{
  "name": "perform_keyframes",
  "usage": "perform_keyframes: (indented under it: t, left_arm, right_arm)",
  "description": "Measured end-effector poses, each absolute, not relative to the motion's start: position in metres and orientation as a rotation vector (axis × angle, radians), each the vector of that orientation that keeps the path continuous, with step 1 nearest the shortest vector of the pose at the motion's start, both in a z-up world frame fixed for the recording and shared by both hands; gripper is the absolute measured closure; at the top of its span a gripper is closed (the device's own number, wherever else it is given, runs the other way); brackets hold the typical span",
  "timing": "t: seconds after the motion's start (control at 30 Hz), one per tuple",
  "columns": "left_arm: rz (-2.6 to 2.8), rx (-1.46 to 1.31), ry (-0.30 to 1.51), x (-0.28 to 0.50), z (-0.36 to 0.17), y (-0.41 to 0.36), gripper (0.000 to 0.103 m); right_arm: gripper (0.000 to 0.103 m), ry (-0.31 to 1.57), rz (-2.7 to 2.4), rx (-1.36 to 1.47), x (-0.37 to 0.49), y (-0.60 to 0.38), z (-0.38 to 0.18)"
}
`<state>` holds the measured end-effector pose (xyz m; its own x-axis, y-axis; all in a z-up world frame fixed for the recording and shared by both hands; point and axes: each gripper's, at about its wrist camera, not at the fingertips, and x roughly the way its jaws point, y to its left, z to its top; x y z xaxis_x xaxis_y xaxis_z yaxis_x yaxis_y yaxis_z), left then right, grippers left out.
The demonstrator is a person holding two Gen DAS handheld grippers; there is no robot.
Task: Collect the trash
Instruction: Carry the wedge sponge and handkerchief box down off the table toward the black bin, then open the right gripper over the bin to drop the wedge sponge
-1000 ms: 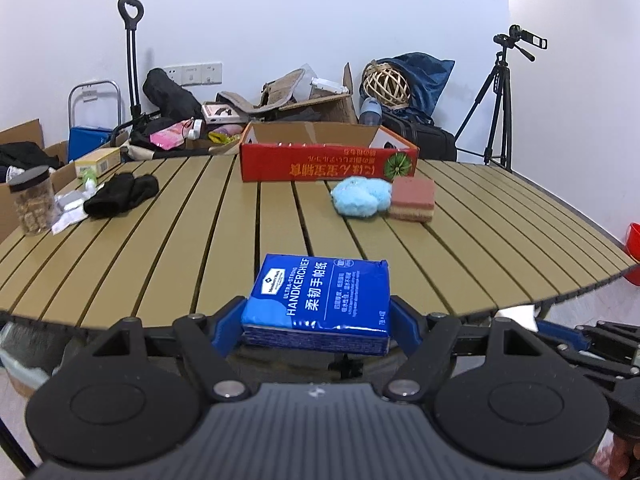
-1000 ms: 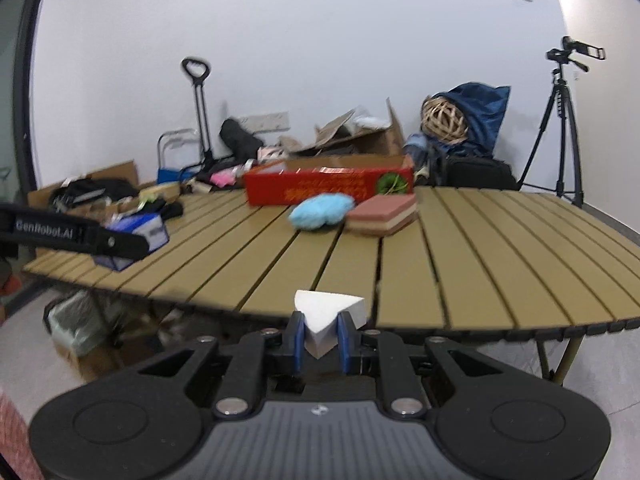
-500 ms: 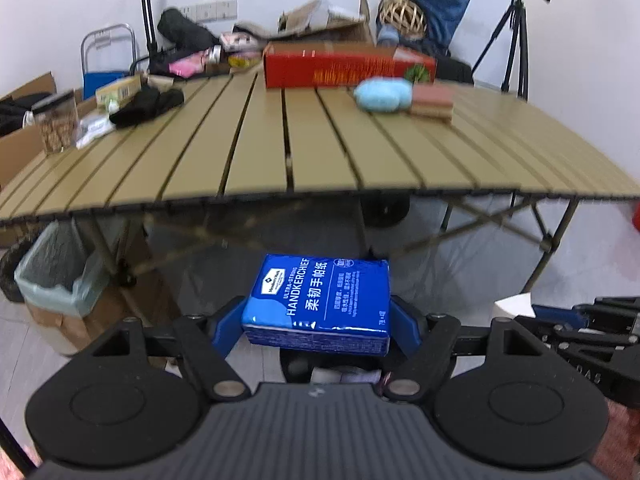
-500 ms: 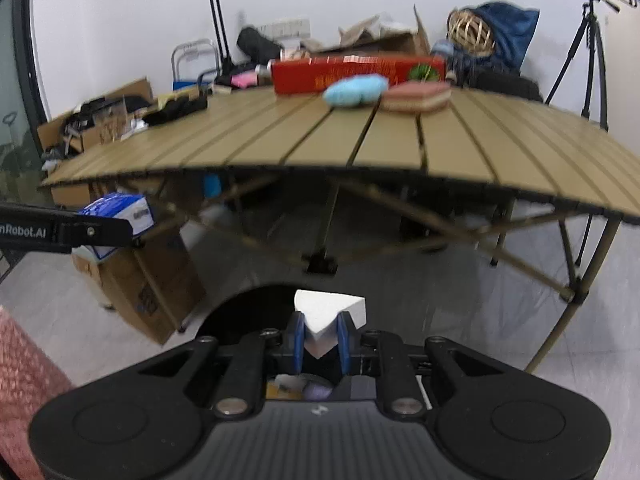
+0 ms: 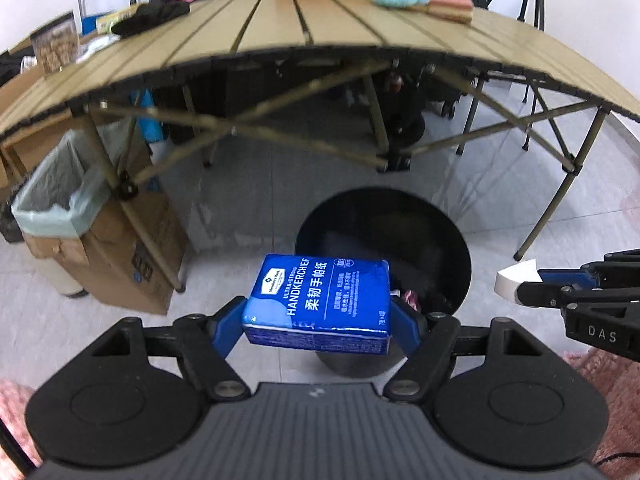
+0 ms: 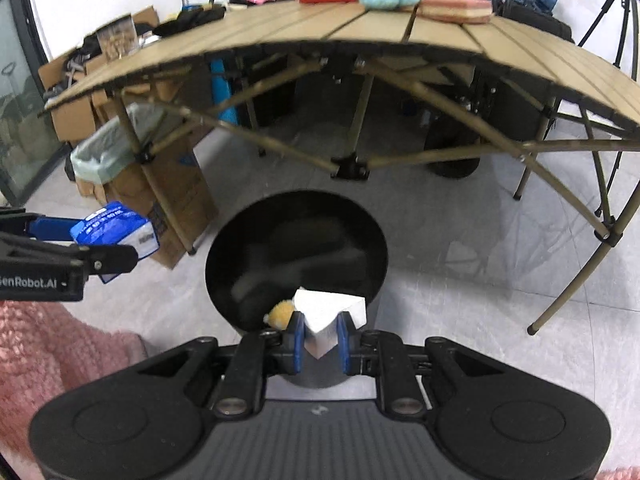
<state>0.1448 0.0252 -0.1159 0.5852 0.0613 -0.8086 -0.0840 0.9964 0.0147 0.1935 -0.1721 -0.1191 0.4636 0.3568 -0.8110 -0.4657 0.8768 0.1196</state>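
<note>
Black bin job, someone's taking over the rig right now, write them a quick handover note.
Left gripper: shut on the blue tissue pack, held above the near rim of the black bin.
Right gripper: shut on the white block, over the bin's near edge.
Done: both items are off the table and at the bin; some trash already lies inside.
Left: open each gripper over the bin's mouth to drop them. The folding table holds more items to check.
</note>
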Motion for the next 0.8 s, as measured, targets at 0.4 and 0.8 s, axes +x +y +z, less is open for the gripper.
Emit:
perform_keyframes:
  t: [0.4, 0.8]
  left_arm:
    - [0.091, -0.055, 1.006, 0.154, -0.138, 0.034, 0.028]
    - [0.131, -0.031, 1.001, 0.168, -0.150, 0.045, 0.028]
  right_arm:
    - [0.087, 1.034, 0.513, -0.167, 0.207, -0.153, -0.140]
    - [0.087, 1.040, 0.532, -0.179, 0.238, -0.130, -0.160]
